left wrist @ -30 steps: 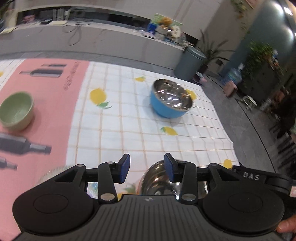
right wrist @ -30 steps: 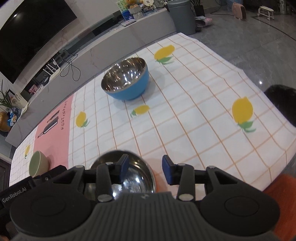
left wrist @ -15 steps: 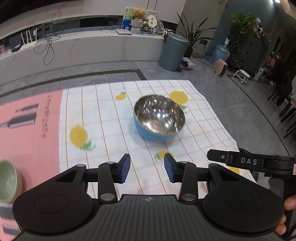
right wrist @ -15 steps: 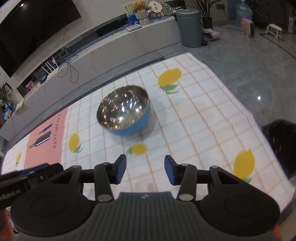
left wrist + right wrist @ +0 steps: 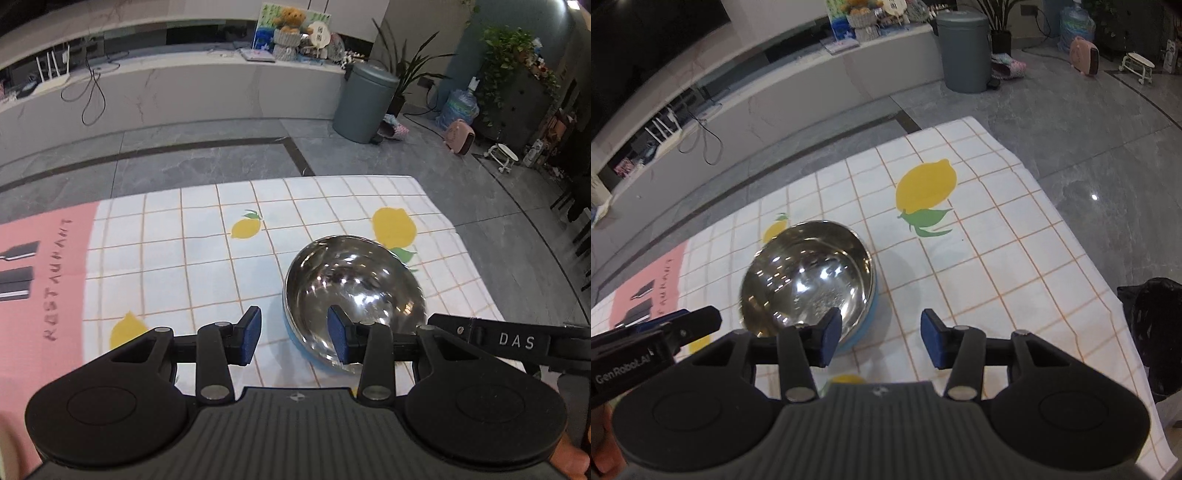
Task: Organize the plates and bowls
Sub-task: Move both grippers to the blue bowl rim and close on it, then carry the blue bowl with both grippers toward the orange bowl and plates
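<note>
- Nearest the lens, left gripper (image 5: 293, 334) with blue pads parted by a moderate gap, nothing between them but checked cloth; right-hand pad (image 5: 337, 339) overlapping the near left rim of the bowl in this view, contact not discernible.
- Alongside, right gripper (image 5: 879, 341) with jaws opening, holding nothing; left-hand pad (image 5: 829, 338) seen against the bowl's near right rim, the other pad over bare cloth.
- Black bar marked "DAS" (image 5: 515, 341) jutting in from the right of the left-wrist view; a matching bar marked "GenRobot.AI" (image 5: 635, 358) at the left of the right-wrist view.
- Just beyond both sets of fingers, steel bowl with blue outside (image 5: 352, 291) (image 5: 807, 280), upright and empty, on the white part of the tablecloth (image 5: 177, 266), near a printed lemon (image 5: 925, 186).
- Further left, pink panel of the cloth lettered "RESTAURANT" (image 5: 57, 280).
- Black bag-like shape (image 5: 1154, 328) at the cloth's right edge, too dark to identify.
- Past the table edge, grey tiled floor (image 5: 207, 166).
- At the back, grey lidded bin (image 5: 364, 101), potted plant (image 5: 410, 74), and a long white counter (image 5: 177, 88) bearing a teddy bear (image 5: 290, 18).
</note>
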